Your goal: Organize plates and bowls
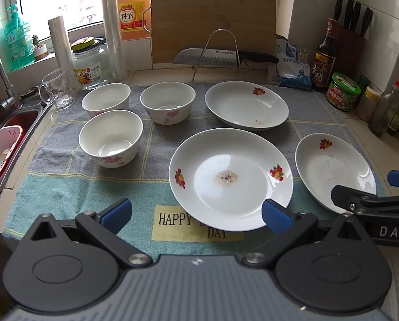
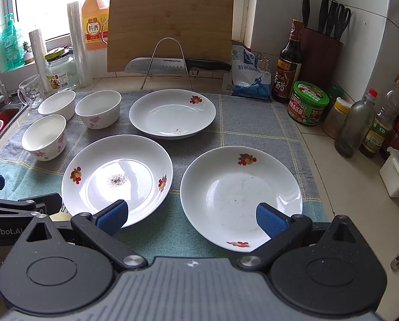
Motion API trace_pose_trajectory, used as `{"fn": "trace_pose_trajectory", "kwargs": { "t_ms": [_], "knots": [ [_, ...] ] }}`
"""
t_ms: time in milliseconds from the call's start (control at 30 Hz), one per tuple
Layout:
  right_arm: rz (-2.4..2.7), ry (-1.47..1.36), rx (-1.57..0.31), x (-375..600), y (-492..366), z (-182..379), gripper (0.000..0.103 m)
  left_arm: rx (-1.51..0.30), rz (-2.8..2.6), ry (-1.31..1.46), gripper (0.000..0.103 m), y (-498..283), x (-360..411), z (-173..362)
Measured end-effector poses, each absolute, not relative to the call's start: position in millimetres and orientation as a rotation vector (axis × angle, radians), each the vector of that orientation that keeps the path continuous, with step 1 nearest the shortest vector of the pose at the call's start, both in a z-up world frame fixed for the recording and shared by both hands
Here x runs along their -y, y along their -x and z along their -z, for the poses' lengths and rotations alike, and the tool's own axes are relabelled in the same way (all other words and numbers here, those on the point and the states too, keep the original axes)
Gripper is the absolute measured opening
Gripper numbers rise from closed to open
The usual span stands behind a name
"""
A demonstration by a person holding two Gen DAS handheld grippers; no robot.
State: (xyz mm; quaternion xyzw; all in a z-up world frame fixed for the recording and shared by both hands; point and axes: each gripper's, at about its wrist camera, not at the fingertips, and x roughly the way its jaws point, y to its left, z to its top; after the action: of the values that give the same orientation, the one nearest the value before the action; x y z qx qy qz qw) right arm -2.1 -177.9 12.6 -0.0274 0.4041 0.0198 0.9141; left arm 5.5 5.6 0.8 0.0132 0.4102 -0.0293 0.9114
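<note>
1. Left gripper fills the bottom of the frame, blue pads wide apart over the cloth.
2. Three bowls cluster centre-left; three plates spread centre to right.
3. The middle plate carries a speckled smear.
4. Right gripper pokes in at lower right, over the rightmost plate's rim.

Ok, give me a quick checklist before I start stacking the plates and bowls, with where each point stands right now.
1. Left tongs open, holding nothing: ok.
2. Right tongs open, holding nothing: ok.
3. Three white fruit-print plates lie apart on the grey and teal checked cloth, none stacked: ok.
4. Three white pink-flower bowls upright, not nested: ok.
5. Plates clean: not ok; the near-left plate has a speckled residue in its middle.
6. Bowls unchipped: cannot tell.
</note>
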Motion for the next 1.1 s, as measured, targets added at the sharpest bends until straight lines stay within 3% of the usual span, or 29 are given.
{"fn": "trace_pose_trajectory", "kwargs": {
  "t_ms": [1100],
  "knots": [
    [-0.038,0.060,-0.833,179.3,3.4,-13.5,0.103,-0.846,0.062,-0.022,0.102,-3.8,-3.3,-3.6]
  ]
}}
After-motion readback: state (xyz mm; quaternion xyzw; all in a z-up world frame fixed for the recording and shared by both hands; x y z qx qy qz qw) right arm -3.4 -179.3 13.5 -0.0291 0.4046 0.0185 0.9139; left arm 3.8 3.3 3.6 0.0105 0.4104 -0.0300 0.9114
